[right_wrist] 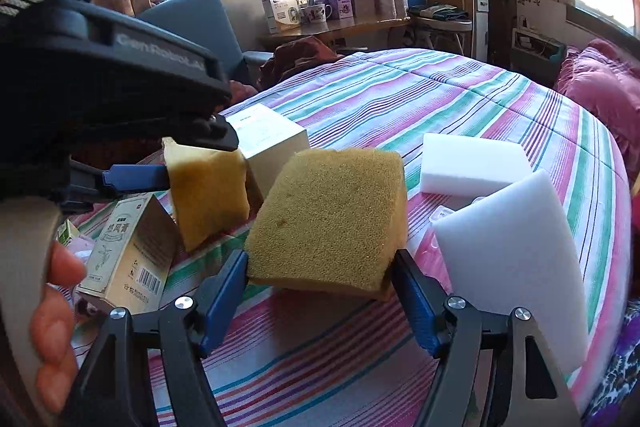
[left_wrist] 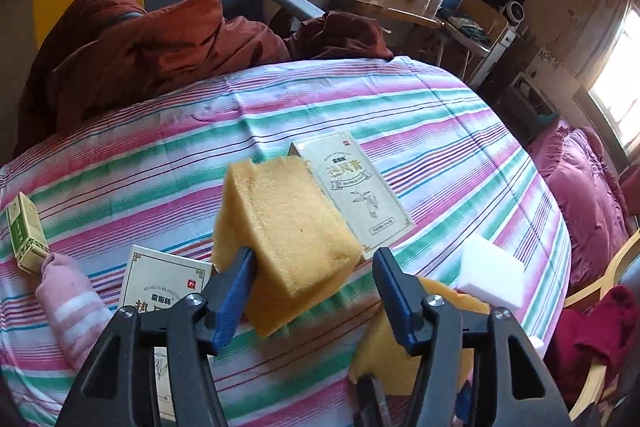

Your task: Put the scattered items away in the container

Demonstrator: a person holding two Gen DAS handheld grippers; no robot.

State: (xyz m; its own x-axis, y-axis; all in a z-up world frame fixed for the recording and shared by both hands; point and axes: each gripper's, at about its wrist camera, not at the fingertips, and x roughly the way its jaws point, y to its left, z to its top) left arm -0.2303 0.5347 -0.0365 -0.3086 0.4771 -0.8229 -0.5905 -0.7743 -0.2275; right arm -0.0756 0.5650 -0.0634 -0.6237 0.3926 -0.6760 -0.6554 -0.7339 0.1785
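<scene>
In the left wrist view a yellow sponge (left_wrist: 288, 223) hangs tilted between the jaws of my left gripper (left_wrist: 314, 254). It leans on the left finger (left_wrist: 236, 287), and a gap shows at the right finger (left_wrist: 394, 291), so the gripper is open. From the right wrist view this gripper (right_wrist: 200, 163) and its sponge (right_wrist: 208, 195) sit at the left. My right gripper (right_wrist: 320, 255) is shut on a second, browner sponge (right_wrist: 332, 219), both pads pressing its sides above the striped bed cover (right_wrist: 400, 95). No container is clearly visible.
On the cover lie two white foam blocks (right_wrist: 476, 163) (right_wrist: 516, 259), cream cartons (left_wrist: 352, 187) (left_wrist: 160, 283) (right_wrist: 128, 255), a small green box (left_wrist: 26, 231) and a pink striped cloth (left_wrist: 68, 303). A person's fingers (right_wrist: 52, 327) show at lower left. A brown jacket (left_wrist: 140, 59) lies beyond.
</scene>
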